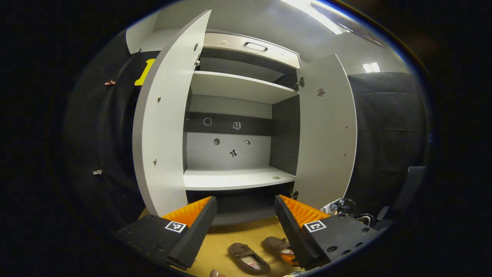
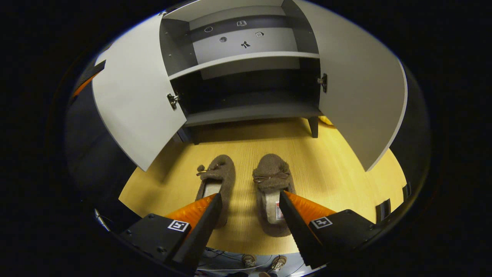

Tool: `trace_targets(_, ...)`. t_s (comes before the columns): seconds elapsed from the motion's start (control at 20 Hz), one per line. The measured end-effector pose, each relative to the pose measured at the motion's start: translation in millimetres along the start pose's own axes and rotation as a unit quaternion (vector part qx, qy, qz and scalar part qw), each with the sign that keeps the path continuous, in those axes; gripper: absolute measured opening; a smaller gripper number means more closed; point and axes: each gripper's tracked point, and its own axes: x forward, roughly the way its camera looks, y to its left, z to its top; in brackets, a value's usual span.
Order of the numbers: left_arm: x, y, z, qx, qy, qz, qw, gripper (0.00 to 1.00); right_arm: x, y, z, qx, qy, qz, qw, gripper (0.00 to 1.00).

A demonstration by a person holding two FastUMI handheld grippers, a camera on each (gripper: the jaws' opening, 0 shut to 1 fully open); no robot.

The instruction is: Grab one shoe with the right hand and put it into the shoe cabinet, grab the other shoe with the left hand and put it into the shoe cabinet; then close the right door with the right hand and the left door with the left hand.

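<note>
**Operator:** Brown fleece, two of them. Where do the shoes stand?

**Technician:** Both rest on the wooden floor (image 2: pixel 330 161) in front of the shoe cabinet (image 2: pixel 246 111), toes toward it, side by side and apart. In the right gripper view the left shoe (image 2: pixel 217 181) lies nearer the left door (image 2: pixel 134 100), and the right shoe (image 2: pixel 272 192) nearer the right door (image 2: pixel 365 92). Neither shoe is in the cabinet.

**Operator:** State of the claws?

**Technician:** The right gripper (image 2: pixel 250 200) is released, jaws spread wide, above the floor between the two shoes. One finger overlaps the heel end of each shoe in the view; nothing shows that either presses on one. The left gripper (image 1: pixel 246 204) is also released and holds nothing. It is raised and faces the open cabinet, with the middle shelf (image 1: pixel 238 179) ahead.

**Operator:** Which step is in hand?

**Technician:** By my judgement, the first: the right-hand grab, not yet made. Both doors are swung fully out, so access is free.

**Operator:** What does the next move call for?

**Technician:** Shift the right gripper sideways over one shoe, probably the right one. Lower until the jaws straddle its rim or side wall, then close. The fleece looks soft, so expect it to yield under the pads. Carry it to a shelf, keeping off the door edges.
</note>
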Motion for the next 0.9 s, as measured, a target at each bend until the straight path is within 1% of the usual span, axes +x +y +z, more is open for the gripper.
trace_targets(0.1, 1.1, 1.8, -10.6, -0.001, 0.005, 0.001, 1.000, 0.95, 19.4, -3.7, -11.7, 0.007, 0.006, 0.002, 1.000, 0.97)
trace_targets(0.25, 5.7, 7.1, -28.1, -0.001, 0.022, 0.008, 1.000, 0.95, 45.2, -9.0, -26.6, 0.012, 0.018, -0.001, 1.000, 0.89)
trace_targets(0.3, 8.0, 8.8, -33.3, 0.000, 0.026, 0.011, 1.000, 0.95, 53.3, -10.2, -28.5, 0.008, 0.017, -0.001, 1.000, 0.87)
trace_targets(0.45, 17.1, 10.8, -42.7, -0.002, 0.030, 0.012, 0.999, 0.96, 73.5, -8.4, -29.3, -0.008, 0.011, 0.002, 1.000, 0.74)
trace_targets(0.6, 25.7, 11.0, -47.0, -0.004, 0.029, 0.013, 0.999, 0.95, 92.3, -12.6, -26.5, -0.033, 0.003, -0.006, 0.999, 0.71)
trace_targets(0.65, 27.8, 10.6, -48.0, -0.004, 0.029, 0.013, 0.999, 0.95, 96.8, -12.1, -25.4, -0.033, 0.000, -0.005, 0.999, 0.59)
trace_targets(0.7, 30.1, 11.3, -50.9, -0.003, 0.031, 0.014, 0.999, 0.95, 101.6, -13.6, -23.6, -0.034, -0.002, -0.004, 0.999, 0.64)
trace_targets(0.75, 32.0, 11.7, -53.5, -0.003, 0.033, 0.016, 0.999, 0.95, 105.4, -15.2, -21.7, -0.034, -0.006, -0.004, 0.999, 0.59)
trace_targets(0.85, 34.4, 10.5, -60.5, -0.001, 0.042, 0.016, 0.999, 0.95, 117.9, -22.3, -17.0, -0.039, -0.017, -0.016, 0.999, 0.55)
trace_targets(0.9, 34.7, 11.0, -64.0, 0.000, 0.045, 0.016, 0.999, 0.95, 119.3, -23.7, -14.8, -0.038, -0.022, -0.014, 0.999, 0.53)
